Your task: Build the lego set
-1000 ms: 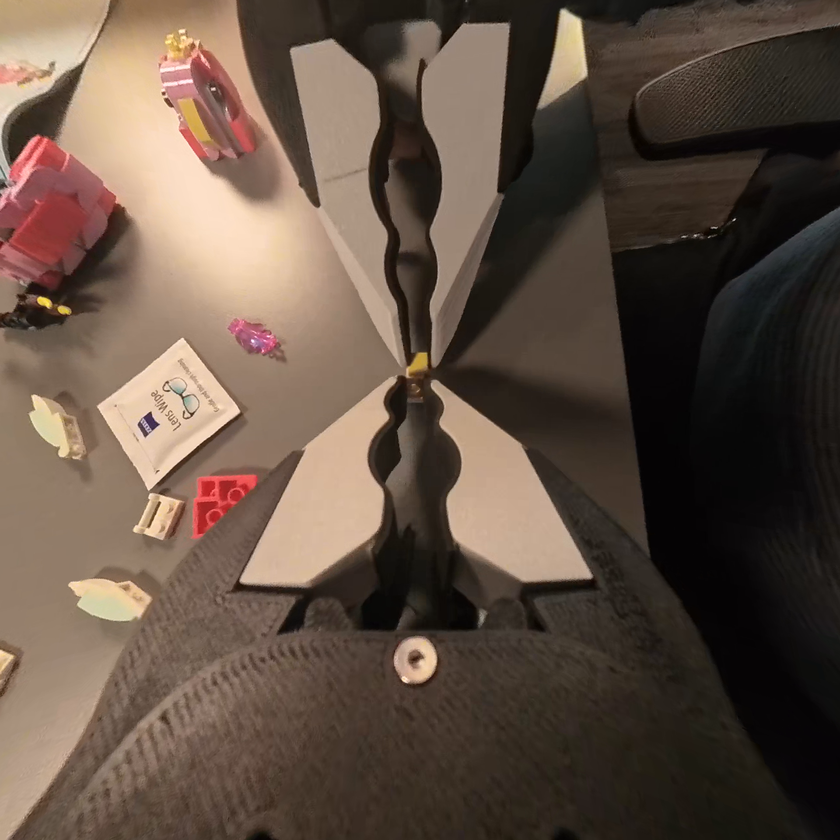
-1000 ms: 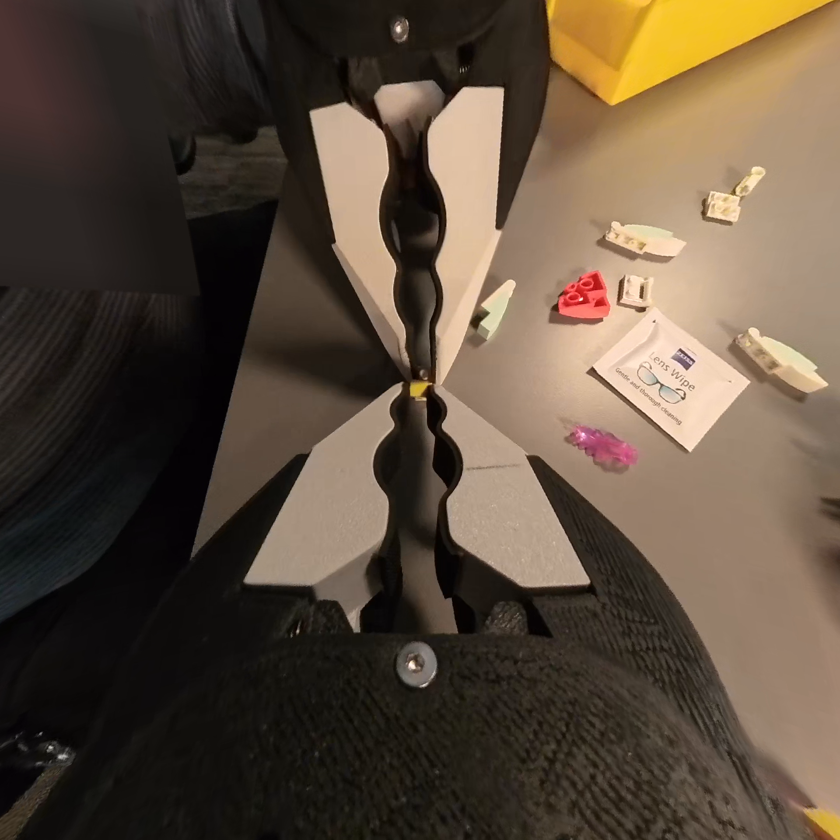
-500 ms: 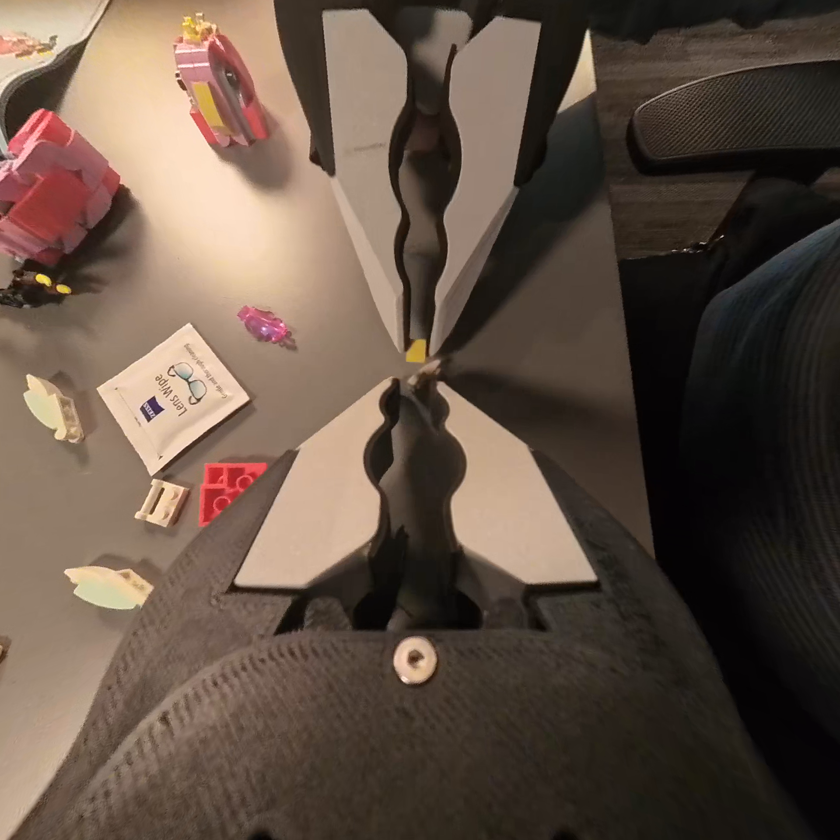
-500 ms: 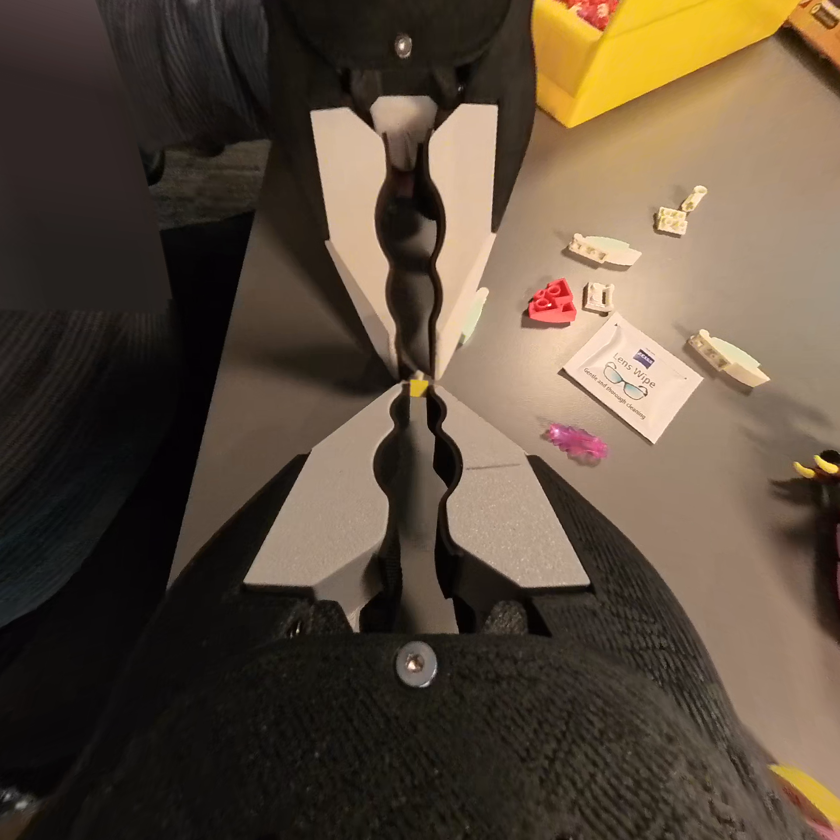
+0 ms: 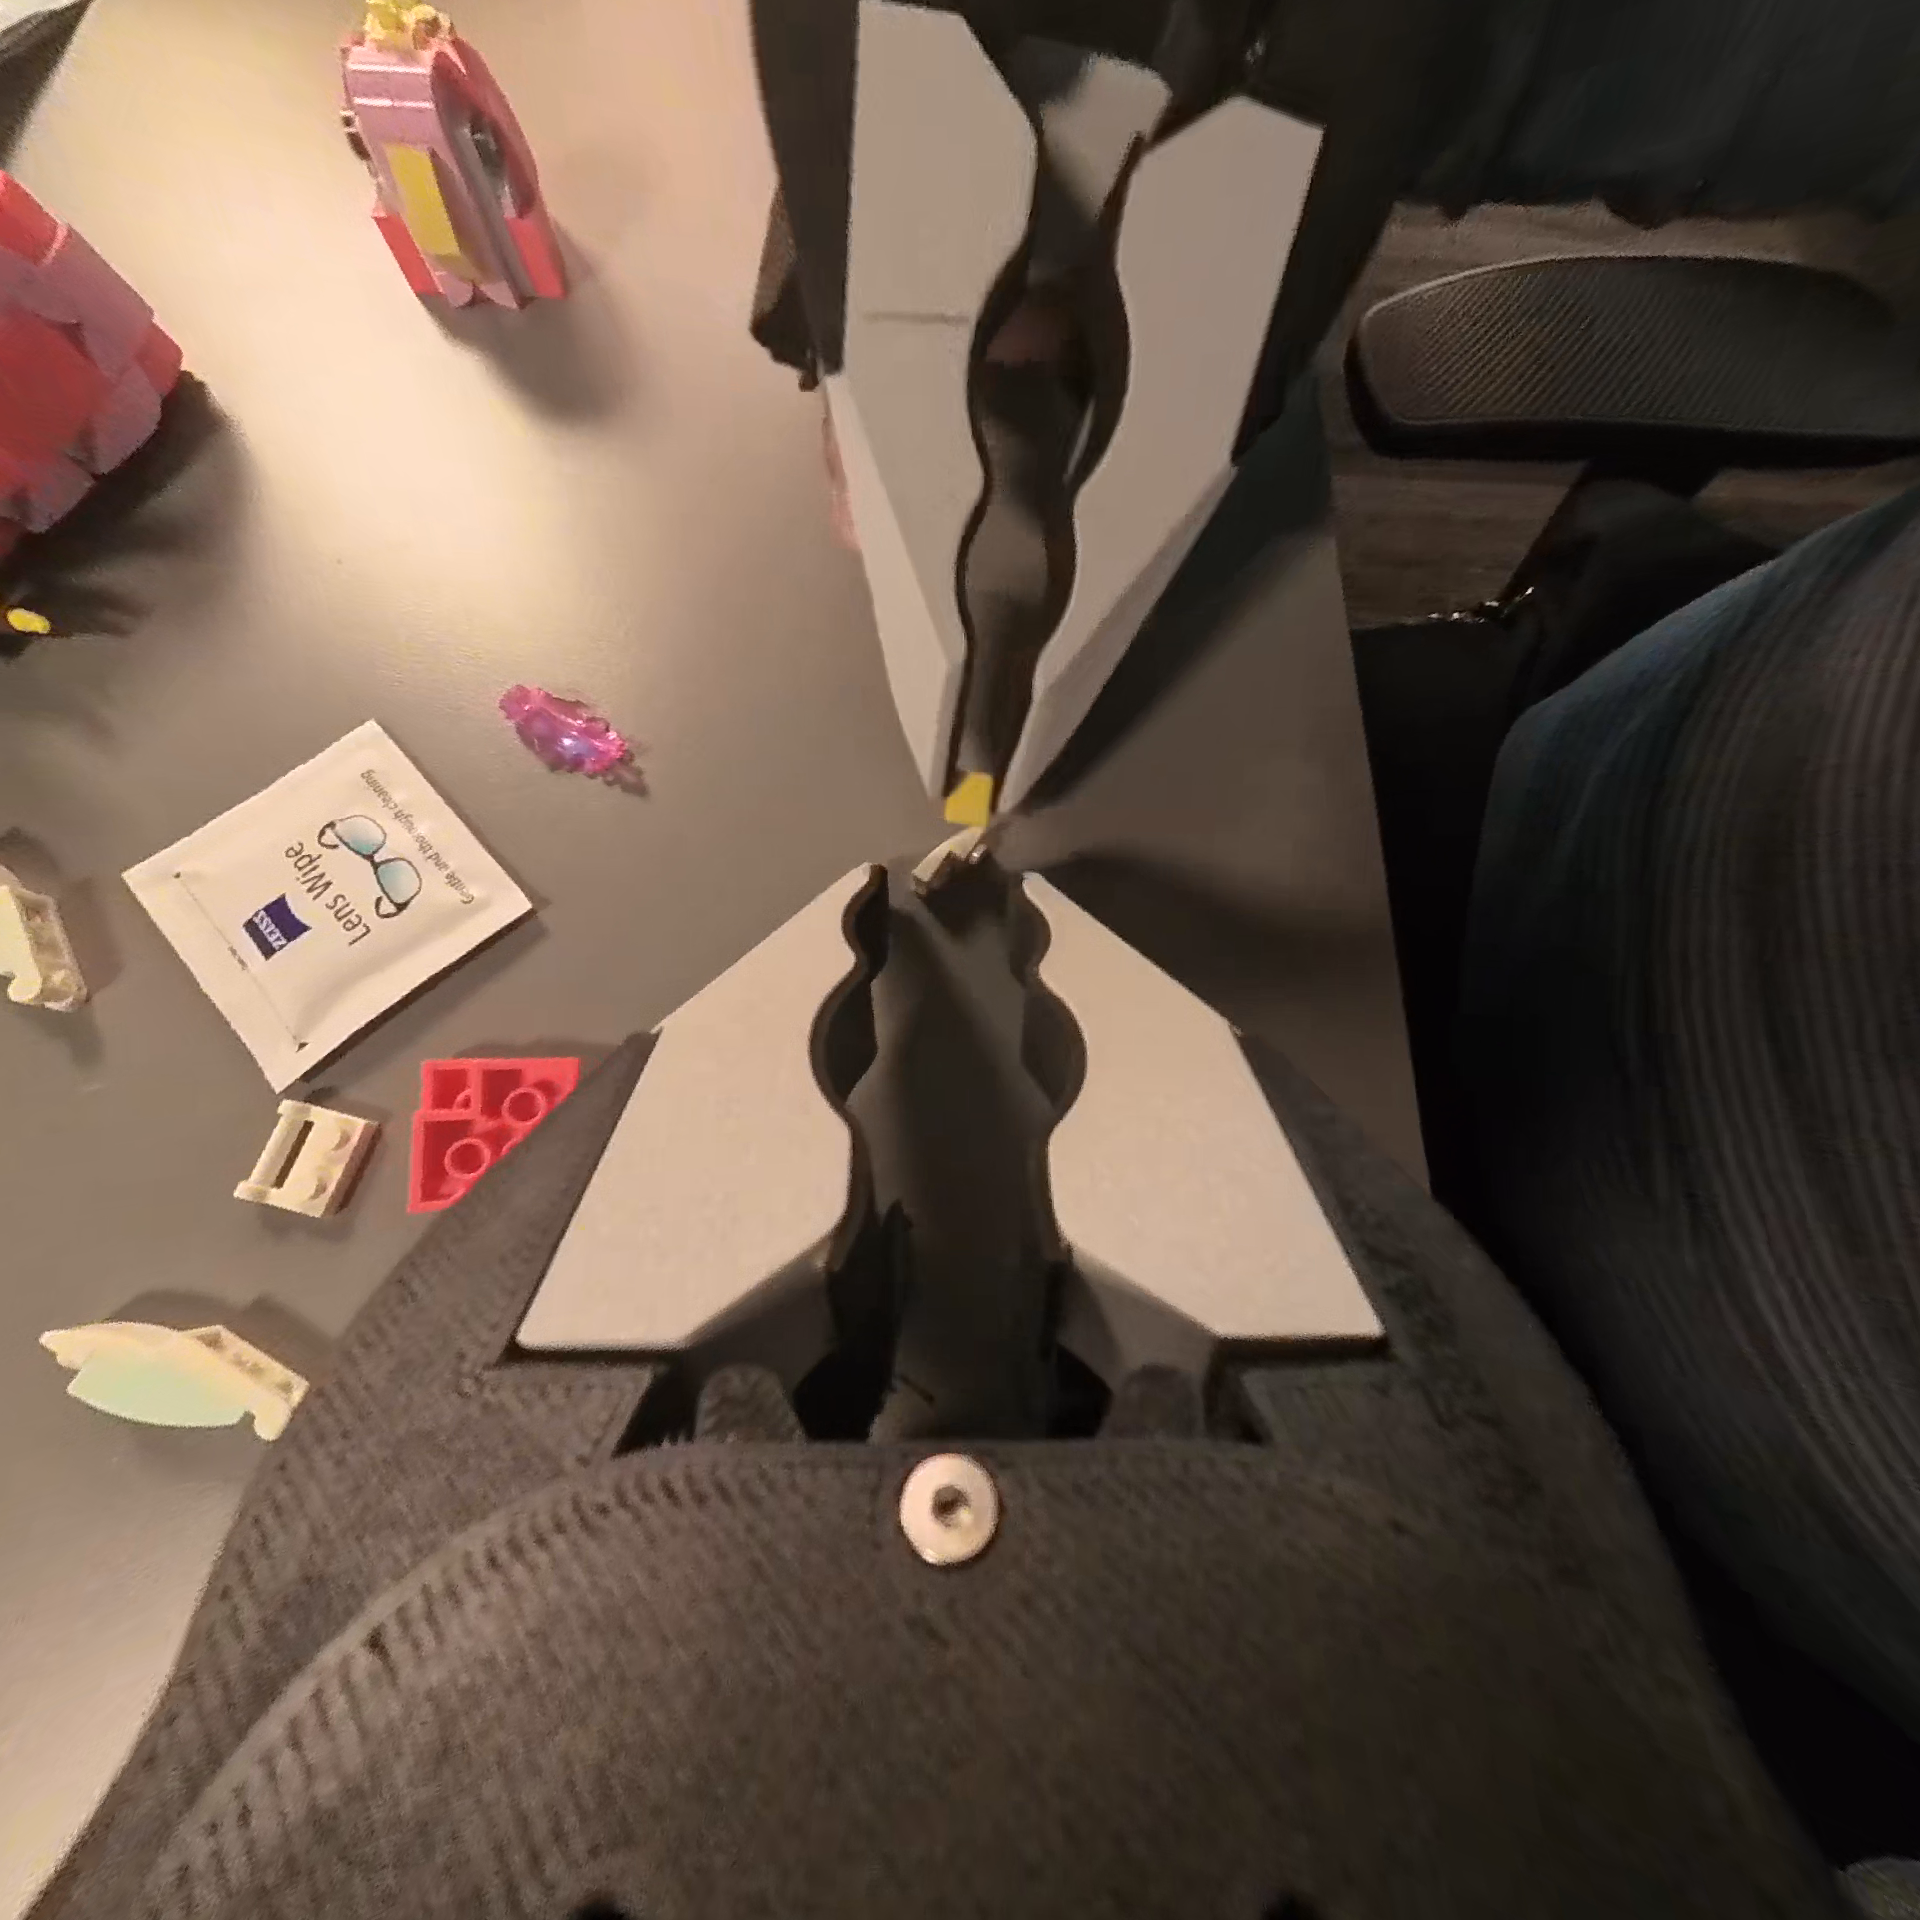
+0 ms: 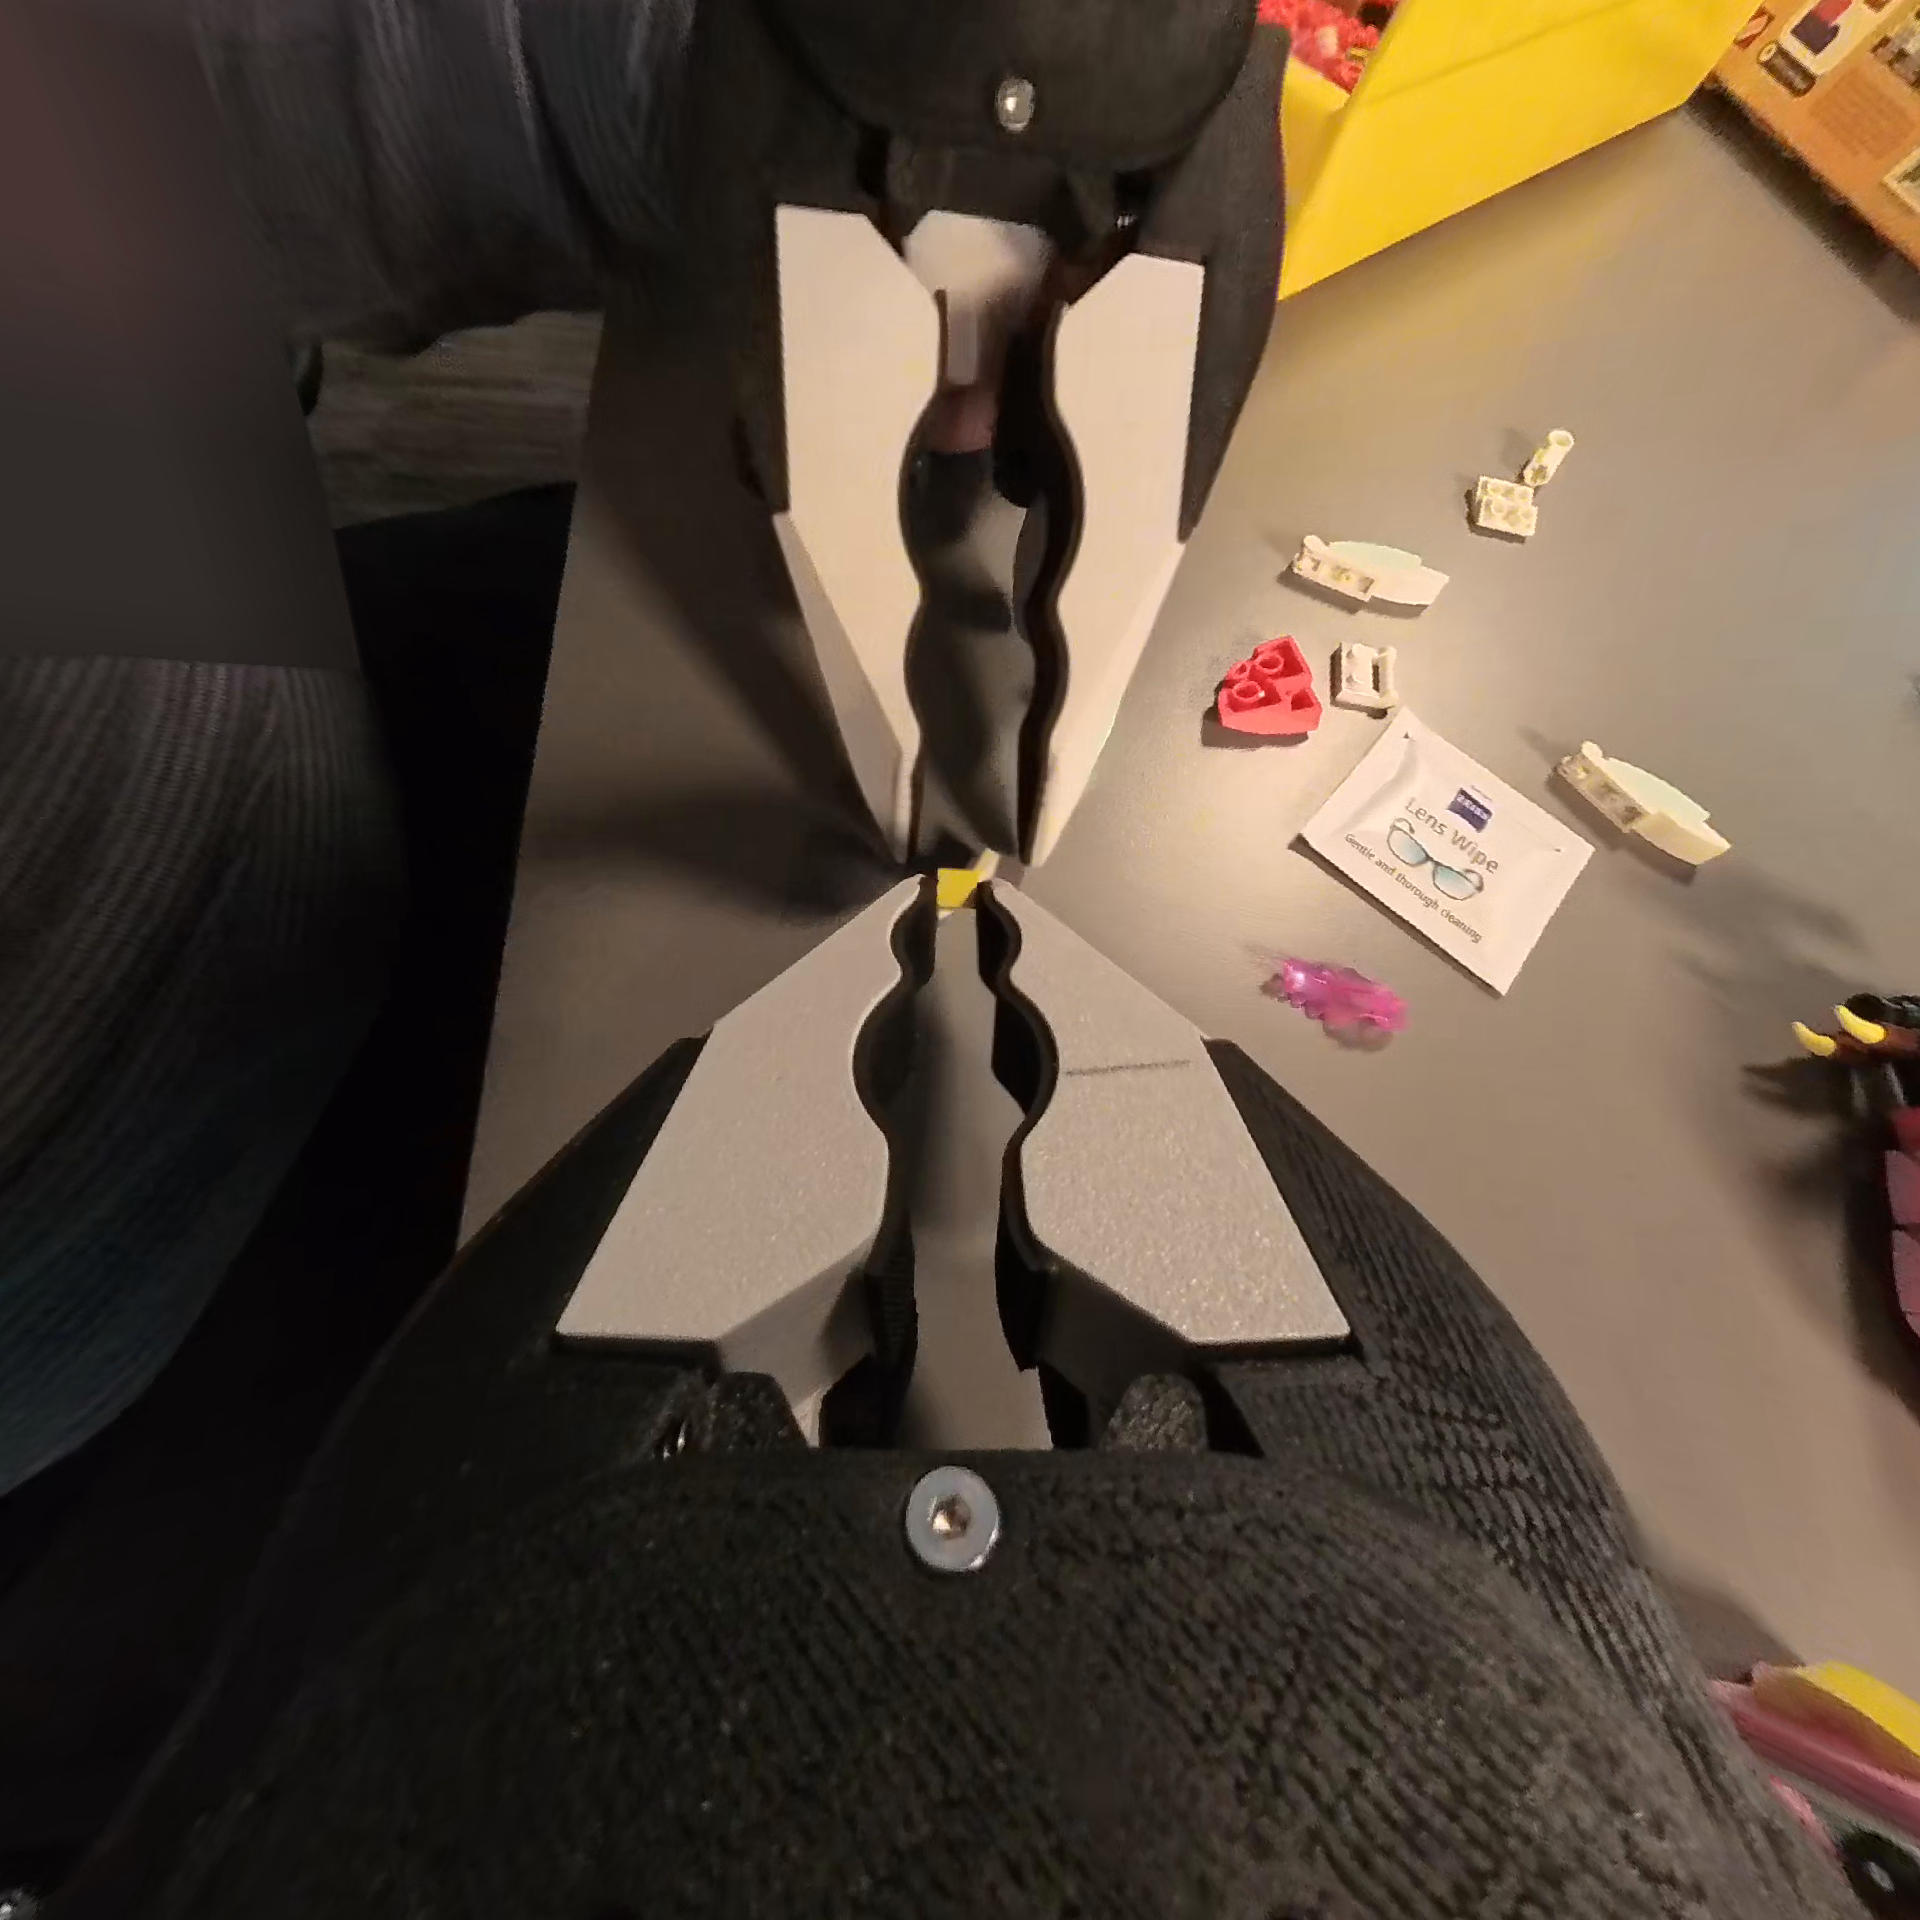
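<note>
My two grippers meet tip to tip above the grey table (image 5: 644, 436). My right gripper (image 6: 956, 899) is shut on a small yellow piece (image 6: 956, 888); in the left wrist view it comes down from the top (image 5: 977, 784) with the yellow piece (image 5: 971, 802) at its tips. A tiny cream piece (image 5: 940, 864) sits just under the yellow one. My left gripper (image 5: 951, 881) is open: its fingertips (image 5: 871, 883) stand to either side of the cream piece with a gap. In the right wrist view the left gripper (image 6: 971, 847) shows open at the top.
On the table lie a white wipe sachet (image 5: 327, 894), a red brick (image 5: 478, 1127), a clear pink piece (image 5: 566, 732), several cream pieces (image 5: 177, 1377) and pink brick models (image 5: 452, 177). A yellow box (image 6: 1455, 114) stands at the back. A chair armrest (image 5: 1621, 353) and a person's leg (image 5: 1714, 1039) flank the table edge. My two grippers' fingertips are within a few centimetres of each other. It is some 8 cm from my left tips to the red brick (image 5: 478, 1127). My right wrist view (image 6: 1269, 678) looks at it from another angle.
My left gripper's jaws have opened off the small piece they pinched a second ago. My right gripper stays shut on the yellow piece. Both grippers have shifted slightly over the table.
</note>
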Motion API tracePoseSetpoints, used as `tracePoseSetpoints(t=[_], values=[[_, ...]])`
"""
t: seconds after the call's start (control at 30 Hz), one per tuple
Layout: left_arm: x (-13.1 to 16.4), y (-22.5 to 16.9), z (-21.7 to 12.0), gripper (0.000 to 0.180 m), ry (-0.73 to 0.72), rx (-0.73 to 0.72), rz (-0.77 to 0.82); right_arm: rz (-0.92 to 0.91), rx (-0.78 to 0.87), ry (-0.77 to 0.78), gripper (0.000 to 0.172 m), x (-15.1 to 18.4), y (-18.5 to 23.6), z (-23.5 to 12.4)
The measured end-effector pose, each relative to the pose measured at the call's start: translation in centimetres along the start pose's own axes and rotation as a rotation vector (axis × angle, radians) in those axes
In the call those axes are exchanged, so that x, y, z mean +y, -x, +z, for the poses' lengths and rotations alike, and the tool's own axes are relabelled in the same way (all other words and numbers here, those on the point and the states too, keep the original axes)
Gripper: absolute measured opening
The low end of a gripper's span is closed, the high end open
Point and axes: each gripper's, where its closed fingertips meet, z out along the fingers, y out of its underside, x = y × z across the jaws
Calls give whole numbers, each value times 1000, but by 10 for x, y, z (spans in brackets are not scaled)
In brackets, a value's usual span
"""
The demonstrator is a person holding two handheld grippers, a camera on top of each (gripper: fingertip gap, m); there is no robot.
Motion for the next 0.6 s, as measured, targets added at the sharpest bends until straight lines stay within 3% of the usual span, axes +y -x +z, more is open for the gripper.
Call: tracePoseSetpoints(t=[0.17,0.3,0.6], values=[[-3,4,1,14,-6,-25,52,15,112,-24,6,-3,-12,-4],[-1,5,6,4,22,-17,65,82,165,81,6,16,-19,-5],[0,8,5,4,22,-24,25,229,71,228,12,26,-24,-9]])
